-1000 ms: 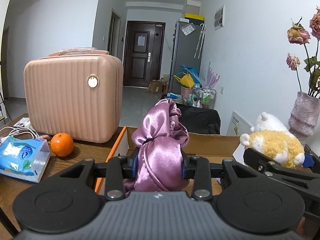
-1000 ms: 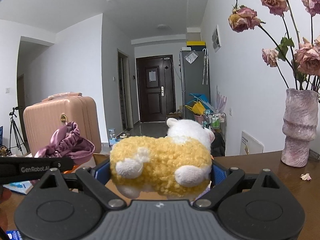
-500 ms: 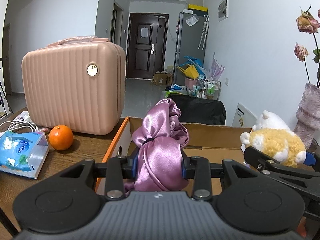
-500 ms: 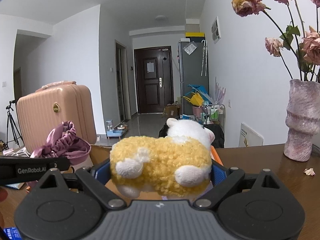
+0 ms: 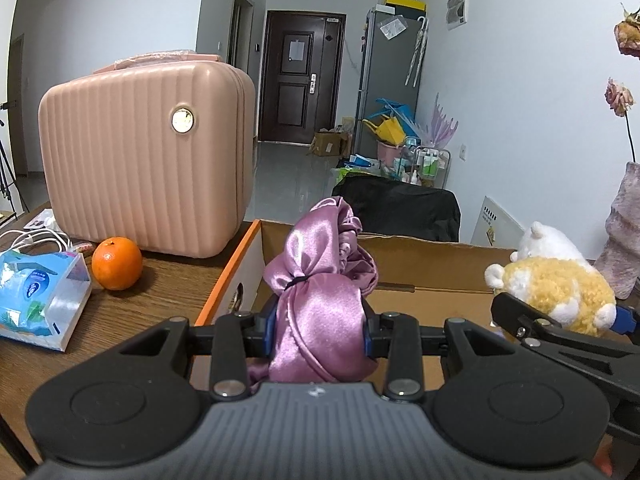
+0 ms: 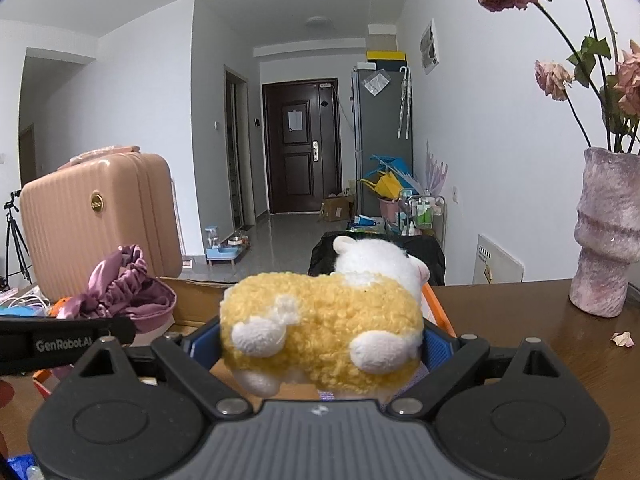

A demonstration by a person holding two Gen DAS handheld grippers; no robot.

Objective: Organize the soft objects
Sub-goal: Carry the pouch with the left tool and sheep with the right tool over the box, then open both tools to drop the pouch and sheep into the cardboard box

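My left gripper (image 5: 320, 332) is shut on a pink satin cloth bundle (image 5: 320, 292), held above the open cardboard box (image 5: 432, 252) with an orange edge. My right gripper (image 6: 320, 344) is shut on a yellow and white plush sheep (image 6: 320, 320), also over the box, to the right of the left gripper. The plush (image 5: 552, 284) shows at the right in the left wrist view. The satin bundle (image 6: 124, 292) shows at the left in the right wrist view.
A pink hard case (image 5: 148, 160) stands on the wooden table (image 5: 120, 320) at the left, with an orange (image 5: 117, 263) and a tissue pack (image 5: 36, 296) in front. A mottled vase (image 6: 608, 236) of dried roses stands at the right. A petal (image 6: 622, 338) lies near it.
Both grippers have come lower and nearer to the box with their loads still held; the case and box look larger and higher in view.
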